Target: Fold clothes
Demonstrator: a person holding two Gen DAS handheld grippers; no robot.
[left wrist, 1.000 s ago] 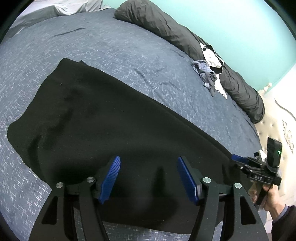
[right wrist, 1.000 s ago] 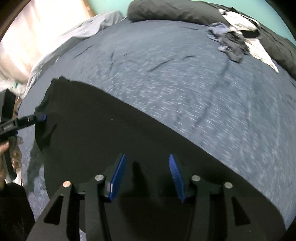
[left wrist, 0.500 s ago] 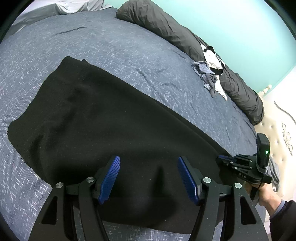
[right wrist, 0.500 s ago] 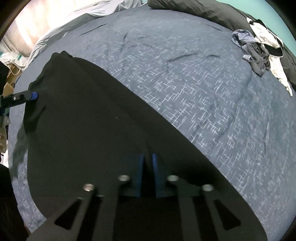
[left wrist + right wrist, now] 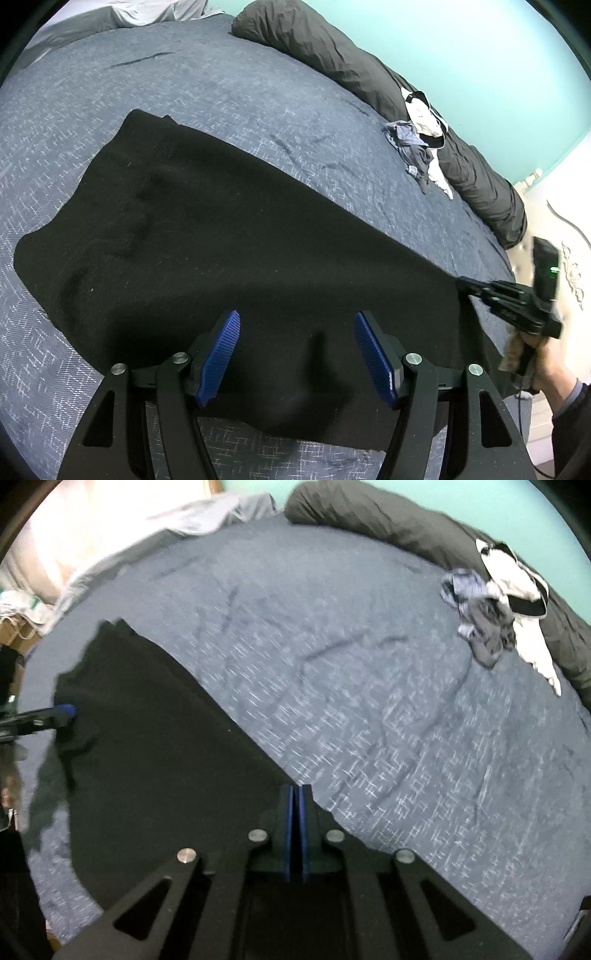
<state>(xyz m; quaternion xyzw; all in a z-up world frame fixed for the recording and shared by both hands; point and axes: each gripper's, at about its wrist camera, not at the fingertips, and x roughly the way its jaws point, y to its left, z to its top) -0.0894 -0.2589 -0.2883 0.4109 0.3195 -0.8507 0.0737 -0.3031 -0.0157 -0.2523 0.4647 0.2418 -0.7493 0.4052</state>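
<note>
The black garment (image 5: 207, 236) is lying spread across the bed (image 5: 258, 85), stretching out ahead of both sets of fingers, with its near edge running just under them. It is looking like soft, thick knit or fleece: limp, light enough to lift by one edge, sagging wherever it is not being held, and not slippery against ribbed pads. Judging from that, it is best taken at corners or along the near hem, where a single layer or doubled edge is offering itself.

The left gripper (image 5: 297, 354) is hovering with its blue fingers (image 5: 218, 354) spread wide, gripping nothing; the near edge of the cloth is lying between and below them. The right gripper (image 5: 295, 834) is standing with its fingers pressed together, and they are pinching the garment at its far right corner, where the cloth is pulling into a taut line in the left wrist view.

Beyond the fingers, a small heap of other clothes (image 5: 417, 147) is sitting well apart from the black garment, against a long dark pillow (image 5: 332, 62) at the far side of the bed.
</note>
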